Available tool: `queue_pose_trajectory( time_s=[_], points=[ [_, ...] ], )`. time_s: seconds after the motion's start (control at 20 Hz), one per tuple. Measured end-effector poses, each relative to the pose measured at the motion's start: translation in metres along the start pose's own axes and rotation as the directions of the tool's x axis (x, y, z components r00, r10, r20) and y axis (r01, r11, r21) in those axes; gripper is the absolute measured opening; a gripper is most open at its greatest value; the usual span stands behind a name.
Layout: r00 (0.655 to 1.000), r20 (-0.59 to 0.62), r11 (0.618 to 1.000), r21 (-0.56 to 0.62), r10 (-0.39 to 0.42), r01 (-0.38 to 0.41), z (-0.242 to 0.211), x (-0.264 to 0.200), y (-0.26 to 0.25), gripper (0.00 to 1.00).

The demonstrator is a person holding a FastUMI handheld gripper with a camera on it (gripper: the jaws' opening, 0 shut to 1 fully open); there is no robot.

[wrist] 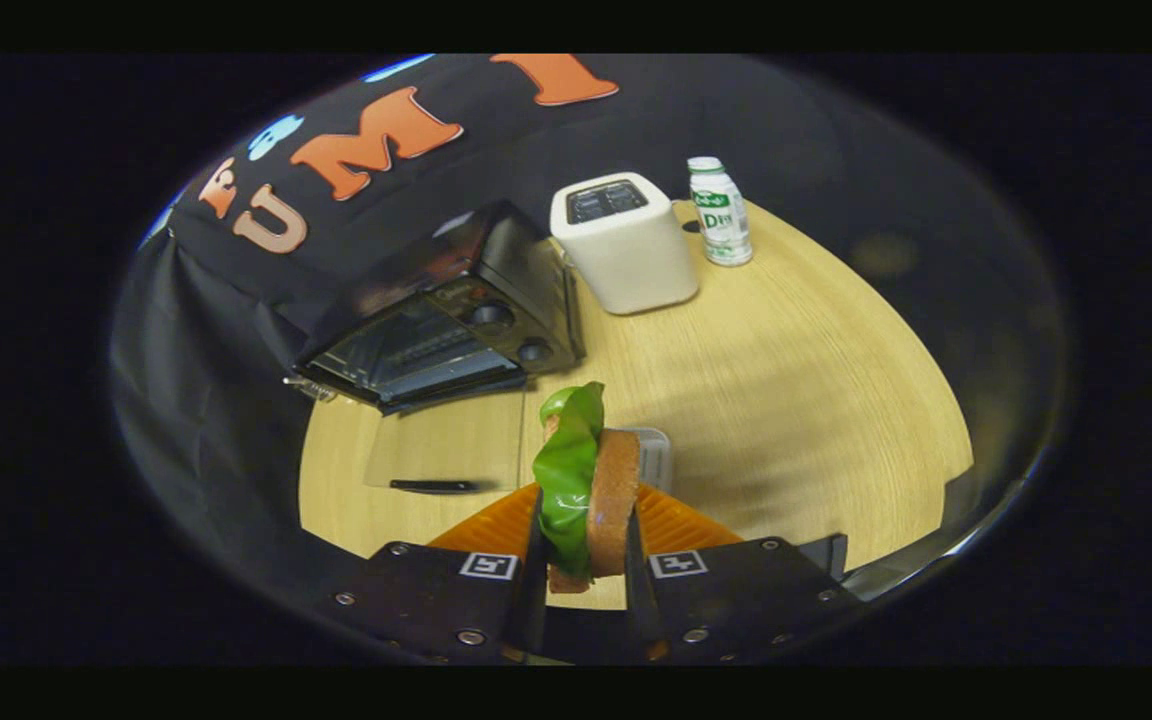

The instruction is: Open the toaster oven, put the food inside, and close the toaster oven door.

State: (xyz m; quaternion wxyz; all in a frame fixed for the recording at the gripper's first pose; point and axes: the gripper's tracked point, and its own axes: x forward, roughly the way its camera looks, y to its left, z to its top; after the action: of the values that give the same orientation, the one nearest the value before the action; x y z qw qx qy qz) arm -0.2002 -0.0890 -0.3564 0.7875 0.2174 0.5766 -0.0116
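Sandwich [586, 480] upright (lettuce-side left); toaster oven [436, 320] open.

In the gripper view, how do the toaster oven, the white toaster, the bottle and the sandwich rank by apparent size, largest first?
1. Toaster oven, door open.
2. White toaster.
3. Sandwich, clamped in the jaws of the gripper; so near the camera that it looks about as big as the toaster, so this rank is unsure.
4. Bottle.

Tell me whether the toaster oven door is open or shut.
Open: the toaster oven door lies folded down flat on the table, beyond the gripper shut on the sandwich.
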Motion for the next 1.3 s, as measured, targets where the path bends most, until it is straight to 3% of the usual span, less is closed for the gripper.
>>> queue_pose_trajectory(
  time_s=[0.4,0.7,1.0,1.3],
  points=[
    [0.977,0.079,0.972,0.111,0.199,-0.207,0.019,0.04,0.095,0.33],
    [0.948,0.149,0.925,0.221,0.282,-0.31,0.039,0.09,0.16,0.34],
    [0.931,0.186,0.879,0.313,0.315,-0.36,0.046,0.141,0.202,0.33],
    [0.9,0.307,0.815,0.402,0.31,-0.418,0.059,0.173,0.222,0.33]
  ],
)
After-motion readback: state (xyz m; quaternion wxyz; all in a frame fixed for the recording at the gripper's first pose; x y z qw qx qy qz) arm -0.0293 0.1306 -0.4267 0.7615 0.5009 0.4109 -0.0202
